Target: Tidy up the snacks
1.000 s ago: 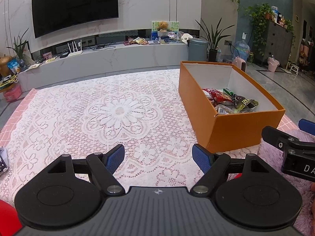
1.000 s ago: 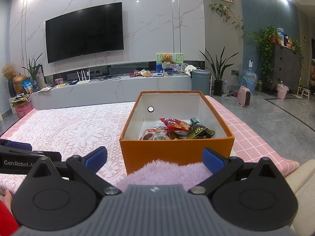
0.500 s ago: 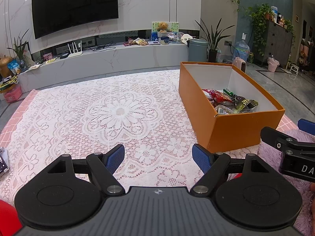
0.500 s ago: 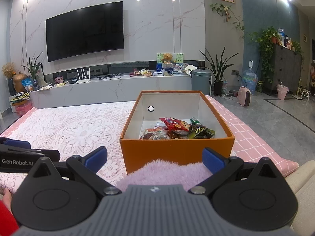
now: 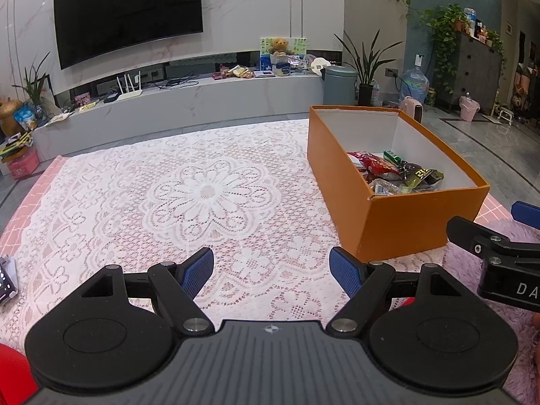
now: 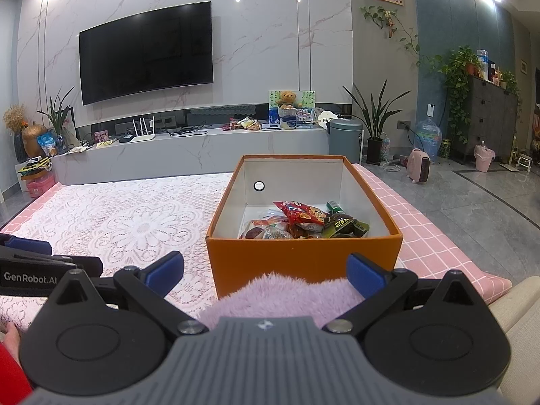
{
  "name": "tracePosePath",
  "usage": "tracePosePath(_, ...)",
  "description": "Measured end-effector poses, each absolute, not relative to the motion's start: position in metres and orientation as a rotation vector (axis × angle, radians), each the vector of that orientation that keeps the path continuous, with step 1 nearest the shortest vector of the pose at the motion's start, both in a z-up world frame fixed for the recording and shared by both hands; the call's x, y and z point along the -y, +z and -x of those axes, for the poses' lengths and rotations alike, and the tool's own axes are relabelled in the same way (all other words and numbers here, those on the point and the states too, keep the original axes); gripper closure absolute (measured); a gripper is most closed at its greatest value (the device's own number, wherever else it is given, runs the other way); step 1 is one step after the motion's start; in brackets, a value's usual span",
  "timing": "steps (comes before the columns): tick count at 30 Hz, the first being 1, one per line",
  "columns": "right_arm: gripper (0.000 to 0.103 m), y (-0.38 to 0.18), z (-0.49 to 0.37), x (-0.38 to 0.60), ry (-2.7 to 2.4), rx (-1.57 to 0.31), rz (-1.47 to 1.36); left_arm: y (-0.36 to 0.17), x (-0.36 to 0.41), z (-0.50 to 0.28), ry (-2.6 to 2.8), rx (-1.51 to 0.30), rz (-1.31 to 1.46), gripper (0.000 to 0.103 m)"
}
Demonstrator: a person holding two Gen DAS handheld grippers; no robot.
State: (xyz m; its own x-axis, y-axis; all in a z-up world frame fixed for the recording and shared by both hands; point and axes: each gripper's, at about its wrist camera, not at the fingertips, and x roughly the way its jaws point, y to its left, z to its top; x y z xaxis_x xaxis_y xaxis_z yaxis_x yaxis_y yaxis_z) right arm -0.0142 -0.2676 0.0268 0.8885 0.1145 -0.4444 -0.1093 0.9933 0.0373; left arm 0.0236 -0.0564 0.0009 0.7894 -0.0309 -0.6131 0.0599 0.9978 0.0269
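An orange cardboard box (image 5: 395, 222) (image 6: 303, 256) stands on the lace-covered table, right of centre. Inside lie several snack packets (image 5: 395, 172) (image 6: 307, 222), red, green and dark, piled at its near end. My left gripper (image 5: 271, 270) is open over the bare lace, left of the box, nothing between its blue pads. My right gripper (image 6: 265, 268) is open too, held low just in front of the box's near wall, above a fluffy purple cloth (image 6: 280, 290). Each gripper shows at the edge of the other's view.
A white lace cloth (image 5: 209, 192) over a pink checked one covers the table. A dark object (image 5: 5, 280) pokes in at the far left edge. Beyond the table runs a long TV bench (image 6: 189, 152) with clutter, a bin and plants.
Almost nothing has moved. Both grippers stay open and nearly still; the right view has drifted very slightly.
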Motion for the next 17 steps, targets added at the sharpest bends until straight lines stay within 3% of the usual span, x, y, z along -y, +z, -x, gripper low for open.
tracePosePath(17,0.003,0.0248,0.0129,0.2682,0.119,-0.465,-0.006,0.0019,0.0582,-0.0235,-0.059,-0.659,-0.053,0.012)
